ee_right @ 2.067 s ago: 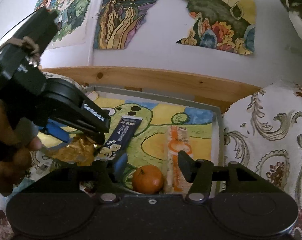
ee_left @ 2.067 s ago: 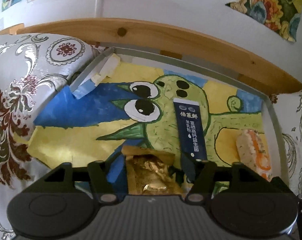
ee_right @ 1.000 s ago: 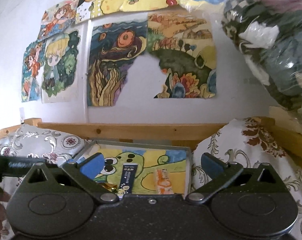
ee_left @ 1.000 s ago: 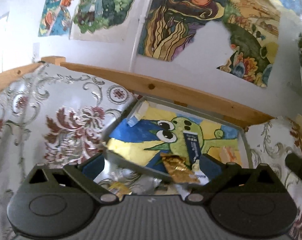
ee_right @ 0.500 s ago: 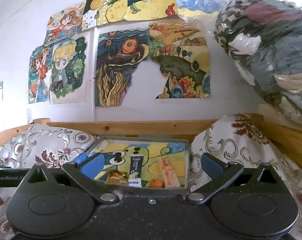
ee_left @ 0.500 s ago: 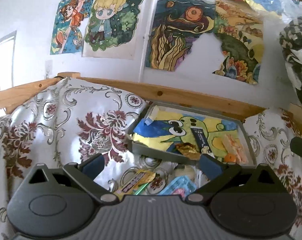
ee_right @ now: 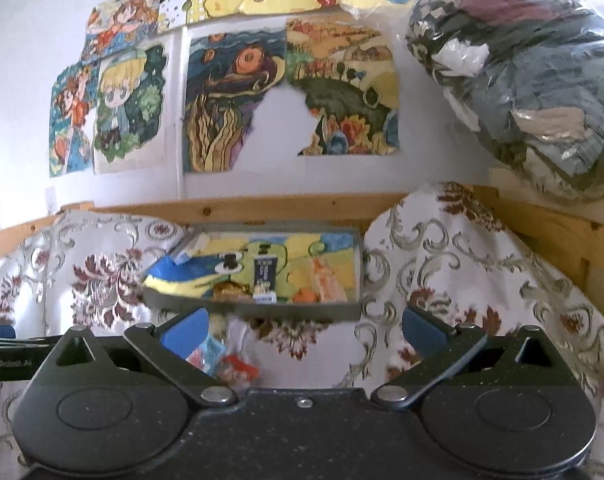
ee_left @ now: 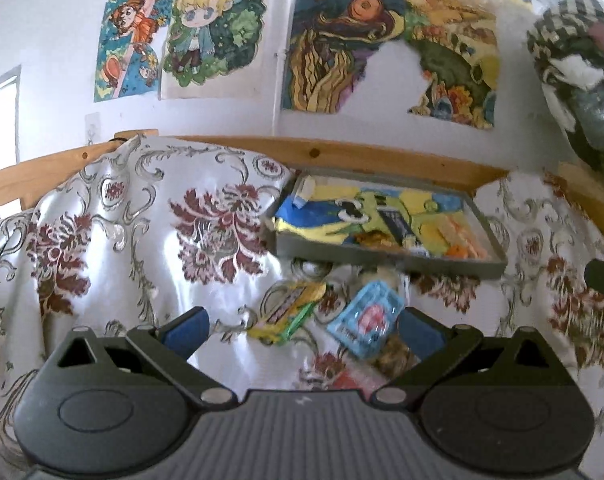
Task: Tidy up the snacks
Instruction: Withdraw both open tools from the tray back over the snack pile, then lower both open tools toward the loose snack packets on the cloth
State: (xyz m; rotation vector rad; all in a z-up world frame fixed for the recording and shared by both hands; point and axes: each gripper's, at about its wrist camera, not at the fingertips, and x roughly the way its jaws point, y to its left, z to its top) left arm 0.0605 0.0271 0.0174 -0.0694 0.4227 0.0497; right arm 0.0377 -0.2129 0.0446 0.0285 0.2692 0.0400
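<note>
Left tool [ee_left: 302, 326]: jaws wide apart and empty, hanging above the loose snacks, so it looks set to choose the next one.
Right tool [ee_right: 302, 330]: jaws also spread, holding nothing, aimed at the tray from farther back; probably waiting its turn.
Grey shallow tray with a green cartoon picture as its liner [ee_left: 386, 258]: sits on the floral silver-and-maroon bedcover [ee_left: 149, 240] against the wooden rail, serving as the collecting place.
Already in the tray: a dark blue stick sachet [ee_right: 265, 270], a crumpled gold foil wrapper [ee_right: 227, 290], a small orange fruit [ee_right: 304, 295] and an orange-and-white packet [ee_left: 460, 232], grouped at the near and right side.
Still outside: a yellow-and-green flat wrapper [ee_left: 289, 312] and a light blue square packet with a pink print [ee_left: 368, 320], lying on the bedcover just before the tray's near wall, between the left tool's fingers in view.
Judgement: the task is partly done; the loose packets lie flat and thin, so pinching an edge may be needed.
</note>
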